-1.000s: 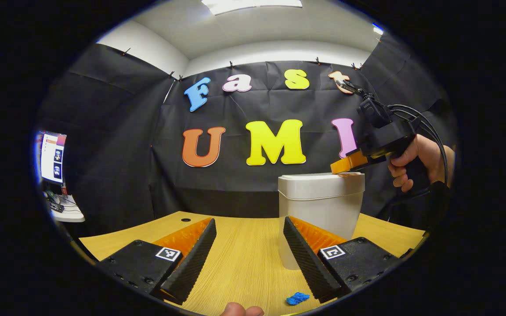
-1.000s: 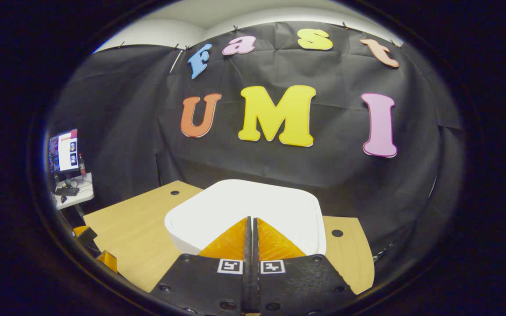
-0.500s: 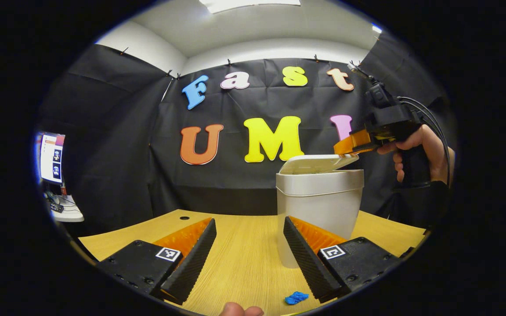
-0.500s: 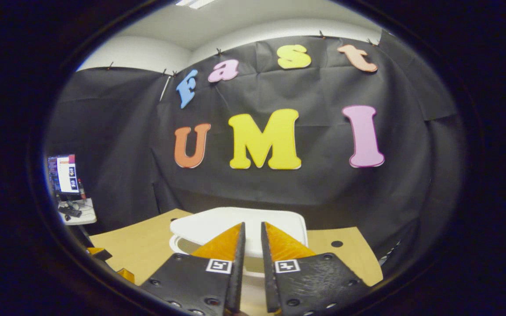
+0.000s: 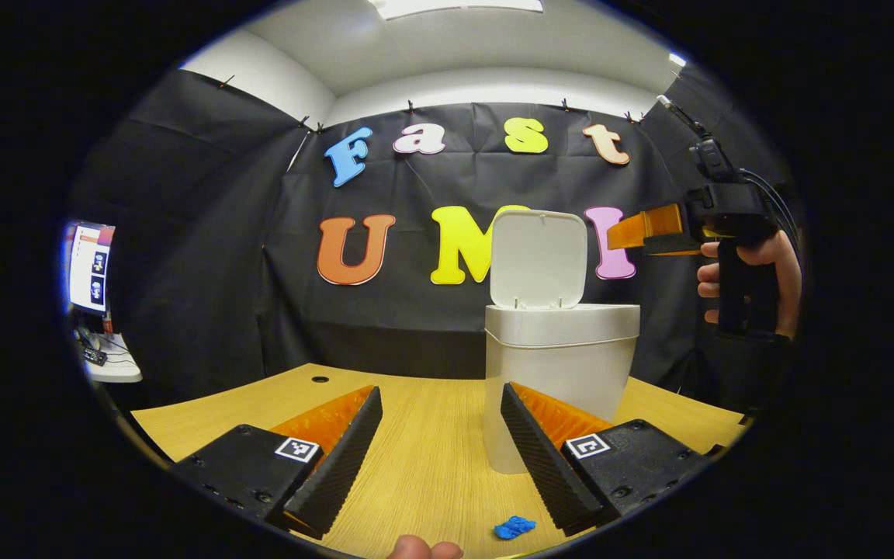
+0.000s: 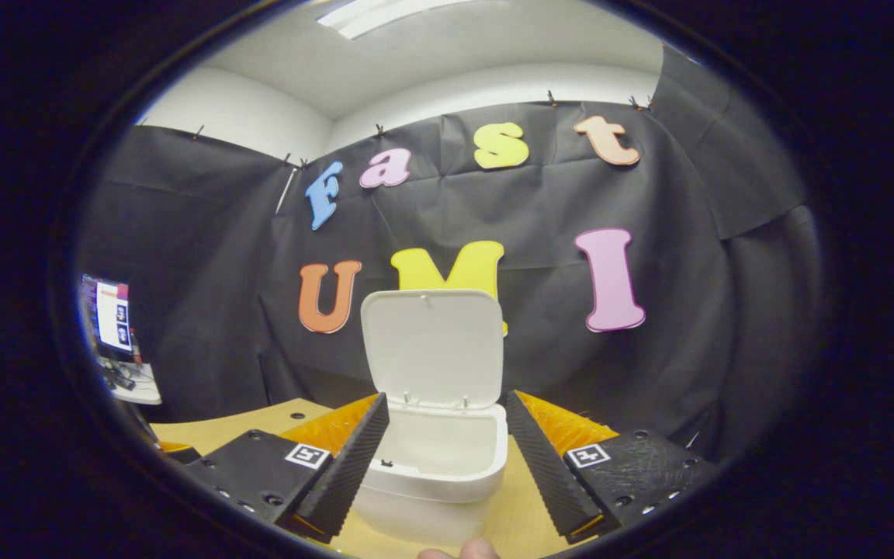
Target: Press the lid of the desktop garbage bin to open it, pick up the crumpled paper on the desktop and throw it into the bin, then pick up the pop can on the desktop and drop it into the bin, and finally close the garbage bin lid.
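The white desktop bin stands on the wooden table, its lid swung upright and open. In the left gripper view my left gripper is open and low over the table, empty, with the bin just beyond its right finger. A small blue crumpled paper lies on the table near that finger's base. My right gripper, held by a hand, hovers to the right of the raised lid. In the right gripper view the right gripper is open above the bin's open mouth, facing the lid.
A table with a monitor stands outside the booth at the far left. The wooden table has a cable hole at the back left. Black cloth walls close the booth behind and to the right of the bin.
The bin lid has sprung from shut to fully upright. My right gripper lifted off the lid, drew back to the right and went from shut to open. The left gripper stayed put.
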A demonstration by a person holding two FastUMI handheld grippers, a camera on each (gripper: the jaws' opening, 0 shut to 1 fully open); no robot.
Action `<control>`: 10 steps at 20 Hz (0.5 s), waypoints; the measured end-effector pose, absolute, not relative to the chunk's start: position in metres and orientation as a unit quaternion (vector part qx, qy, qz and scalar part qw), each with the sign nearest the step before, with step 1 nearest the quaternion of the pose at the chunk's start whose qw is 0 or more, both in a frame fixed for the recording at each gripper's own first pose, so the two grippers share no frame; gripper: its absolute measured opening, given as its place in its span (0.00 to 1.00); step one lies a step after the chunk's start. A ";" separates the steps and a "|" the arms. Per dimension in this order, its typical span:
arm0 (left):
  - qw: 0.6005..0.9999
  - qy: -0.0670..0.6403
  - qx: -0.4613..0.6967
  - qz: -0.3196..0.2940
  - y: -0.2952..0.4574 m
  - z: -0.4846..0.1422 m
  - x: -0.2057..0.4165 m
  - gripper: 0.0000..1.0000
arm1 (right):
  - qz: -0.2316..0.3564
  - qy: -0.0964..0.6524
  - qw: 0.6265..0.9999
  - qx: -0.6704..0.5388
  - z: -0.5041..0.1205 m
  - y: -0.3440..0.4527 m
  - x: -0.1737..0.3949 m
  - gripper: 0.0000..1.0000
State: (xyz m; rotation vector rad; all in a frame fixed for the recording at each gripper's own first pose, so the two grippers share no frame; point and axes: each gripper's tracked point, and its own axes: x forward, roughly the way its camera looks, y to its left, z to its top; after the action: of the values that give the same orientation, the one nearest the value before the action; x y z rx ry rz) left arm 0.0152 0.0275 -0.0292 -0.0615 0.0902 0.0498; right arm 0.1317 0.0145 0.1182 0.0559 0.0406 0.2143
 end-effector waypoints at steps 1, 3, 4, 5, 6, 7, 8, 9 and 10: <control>0.998 0.045 -0.032 0.024 0.026 -0.030 0.016 0.99 | 0.106 0.020 0.994 0.029 0.114 0.015 0.128 0.94; 0.998 0.047 -0.032 0.021 0.024 -0.031 0.016 0.99 | 0.104 0.019 0.994 0.033 0.106 0.012 0.117 0.95; 0.998 0.048 -0.031 0.020 0.023 -0.031 0.016 0.99 | 0.105 0.016 0.994 0.034 0.103 0.012 0.110 0.94; 0.998 0.049 -0.028 0.018 0.022 -0.033 0.017 0.99 | 0.106 0.014 0.994 0.032 0.098 0.011 0.105 0.95; 0.998 0.052 -0.025 0.018 0.021 -0.034 0.018 0.99 | 0.105 0.014 0.994 0.027 0.093 0.009 0.102 0.95; 0.998 0.052 -0.023 0.018 0.021 -0.034 0.017 0.99 | 0.103 0.013 0.994 0.022 0.086 0.008 0.097 0.94; 0.998 0.050 -0.025 0.017 0.020 -0.033 0.017 0.99 | 0.101 0.012 0.995 0.021 0.081 0.006 0.091 0.94; 0.998 0.049 -0.027 0.015 0.018 -0.033 0.016 0.99 | 0.103 0.014 0.994 0.023 0.076 0.008 0.086 0.95; 0.998 0.049 -0.028 0.012 0.015 -0.033 0.015 0.99 | 0.107 0.016 0.994 0.027 0.071 0.010 0.080 0.94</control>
State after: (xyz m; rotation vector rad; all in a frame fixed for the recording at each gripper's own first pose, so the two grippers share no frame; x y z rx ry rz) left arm 0.0152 0.0149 -0.0332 -0.0569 0.0982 0.0245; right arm 0.0795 0.0098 0.0710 0.0533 0.0323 0.2150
